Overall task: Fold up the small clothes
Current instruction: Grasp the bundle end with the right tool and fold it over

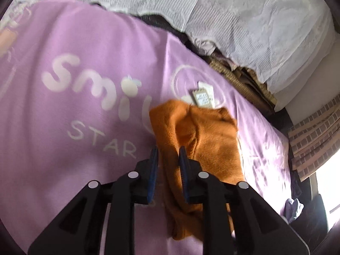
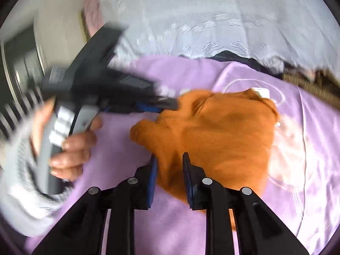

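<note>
An orange knit garment [image 1: 197, 140] lies bunched on a purple blanket [image 1: 74, 42] printed "smile STAR". A white tag [image 1: 203, 97] sticks out at its far edge. My left gripper [image 1: 167, 155] has its jaws a little apart around a fold of the orange knit. In the right wrist view the garment [image 2: 223, 131] fills the centre. My right gripper [image 2: 169, 161] has its jaws a little apart with the garment's near edge between them. The left gripper [image 2: 167, 105], blurred, reaches the garment's left edge, held by a hand [image 2: 72, 148].
A white textured bedcover [image 1: 255, 21] lies crumpled along the far side of the blanket. Brown woven fabric [image 1: 244, 76] shows under it. A brick-pattern surface [image 1: 314, 133] and a bright window are at the right.
</note>
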{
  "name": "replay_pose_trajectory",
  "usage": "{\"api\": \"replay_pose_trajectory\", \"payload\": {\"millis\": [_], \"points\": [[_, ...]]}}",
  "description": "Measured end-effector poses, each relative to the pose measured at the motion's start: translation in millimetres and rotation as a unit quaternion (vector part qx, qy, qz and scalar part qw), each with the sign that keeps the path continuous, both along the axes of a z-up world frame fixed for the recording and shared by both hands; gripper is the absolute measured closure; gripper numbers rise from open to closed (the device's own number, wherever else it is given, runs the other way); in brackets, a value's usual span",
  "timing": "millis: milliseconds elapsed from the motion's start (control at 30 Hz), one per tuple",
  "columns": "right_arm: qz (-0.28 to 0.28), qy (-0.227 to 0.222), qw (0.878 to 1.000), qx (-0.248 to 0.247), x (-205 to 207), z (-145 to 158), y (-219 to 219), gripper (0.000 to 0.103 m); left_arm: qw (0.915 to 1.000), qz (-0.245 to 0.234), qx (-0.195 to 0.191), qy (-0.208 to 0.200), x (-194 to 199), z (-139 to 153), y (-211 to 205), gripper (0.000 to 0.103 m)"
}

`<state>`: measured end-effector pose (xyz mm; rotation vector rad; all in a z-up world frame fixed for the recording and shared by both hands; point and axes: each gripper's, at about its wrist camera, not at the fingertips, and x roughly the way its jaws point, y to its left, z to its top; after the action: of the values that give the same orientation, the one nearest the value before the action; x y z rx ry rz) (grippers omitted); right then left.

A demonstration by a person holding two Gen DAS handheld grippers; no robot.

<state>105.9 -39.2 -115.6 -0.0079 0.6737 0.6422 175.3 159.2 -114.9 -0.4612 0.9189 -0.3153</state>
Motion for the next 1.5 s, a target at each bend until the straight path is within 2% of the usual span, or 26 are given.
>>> {"api": "replay_pose_trajectory", "payload": {"millis": [33,67,133,200,233,267,333,400,433,467,500,533,600,667,733,767,833,933,967,1067,1167,1233,1267,1367,1433,1500], "points": [[-0.007,0.009,1.000,0.024,3,5,-12,0.080,0.9999,-0.005,0.002,-0.015,-7,10,-2,0.086],[-0.018,0.019,0.998,0.053,10,10,-28,0.085,0.9993,-0.015,0.006,-0.033,-15,22,-9,0.086],[-0.051,0.035,0.994,0.092,25,15,-55,0.089,0.9961,-0.042,0.035,-0.070,-32,44,-34,0.085],[-0.041,0.067,0.986,0.145,39,14,-77,0.089,0.9912,-0.065,0.062,-0.097,-46,56,-58,0.078],[-0.030,0.078,0.984,0.155,41,12,-82,0.089,0.9888,-0.074,0.074,-0.106,-50,59,-72,0.071],[-0.024,0.075,0.986,0.150,38,11,-81,0.089,0.9869,-0.083,0.084,-0.110,-52,58,-83,0.066],[-0.019,0.065,0.993,0.101,31,6,-66,0.089,0.9861,-0.095,0.093,-0.099,-46,50,-95,0.065],[-0.020,0.091,0.993,0.067,30,-6,-52,0.092,0.9891,-0.087,0.098,-0.067,-35,30,-94,0.064],[-0.028,0.109,0.992,0.055,35,-15,-51,0.094,0.9920,-0.078,0.092,-0.036,-26,11,-89,0.064],[-0.035,0.128,0.990,0.046,40,-28,-50,0.102,0.9936,-0.073,0.086,-0.007,-18,-9,-85,0.066],[-0.036,0.141,0.988,0.048,44,-36,-50,0.103,0.9939,-0.071,0.083,-0.003,-18,-18,-83,0.066],[-0.035,0.152,0.986,0.066,41,-41,-53,0.103,0.9931,-0.073,0.089,-0.021,-21,-19,-83,0.066],[-0.038,0.168,0.979,0.112,44,-35,-66,0.103,0.9891,-0.076,0.122,-0.030,-28,-11,-92,0.066],[-0.055,0.139,0.980,0.135,37,-18,-75,0.101,0.9877,-0.084,0.123,-0.048,-37,-2,-99,0.061],[-0.075,0.127,0.979,0.137,45,-8,-83,0.099,0.9843,-0.104,0.130,-0.058,-45,0,-110,0.054],[-0.080,0.133,0.977,0.146,55,-7,-85,0.100,0.9814,-0.110,0.146,-0.059,-47,-4,-117,0.047],[-0.093,0.145,0.973,0.152,74,-11,-84,0.100,0.9782,-0.112,0.165,-0.060,-51,-17,-128,0.042],[-0.121,0.157,0.969,0.149,107,-24,-75,0.102,0.9662,-0.115,0.214,-0.087,-60,-25,-144,0.035],[-0.135,0.151,0.968,0.148,117,-25,-76,0.103,0.9650,-0.116,0.217,-0.090,-60,-25,-146,0.034],[-0.173,0.148,0.961,0.156,156,-36,-80,0.103,0.9686,-0.120,0.199,-0.090,-56,-25,-139,0.031],[-0.250,0.133,0.949,0.139,179,-51,-98,0.102,0.9691,-0.127,0.191,-0.091,-54,-25,-138,0.025],[-0.246,0.163,0.934,0.201,182,-65,-117,0.102,0.9666,-0.130,0.200,-0.095,-55,-26,-141,0.024],[-0.238,0.166,0.927,0.237,175,-62,-128,0.101,0.9662,-0.130,0.201,-0.096,-55,-26,-142,0.024],[-0.213,0.121,0.938,0.245,149,-36,-131,0.098,0.9690,-0.129,0.187,-0.097,-58,-23,-137,0.024],[-0.186,0.118,0.948,0.231,135,-26,-124,0.098,0.9709,-0.129,0.177,-0.097,-61,-22,-133,0.024],[-0.168,0.133,0.949,0.229,123,-28,-119,0.098,0.9710,-0.128,0.177,-0.097,-61,-22,-133,0.024]]}}
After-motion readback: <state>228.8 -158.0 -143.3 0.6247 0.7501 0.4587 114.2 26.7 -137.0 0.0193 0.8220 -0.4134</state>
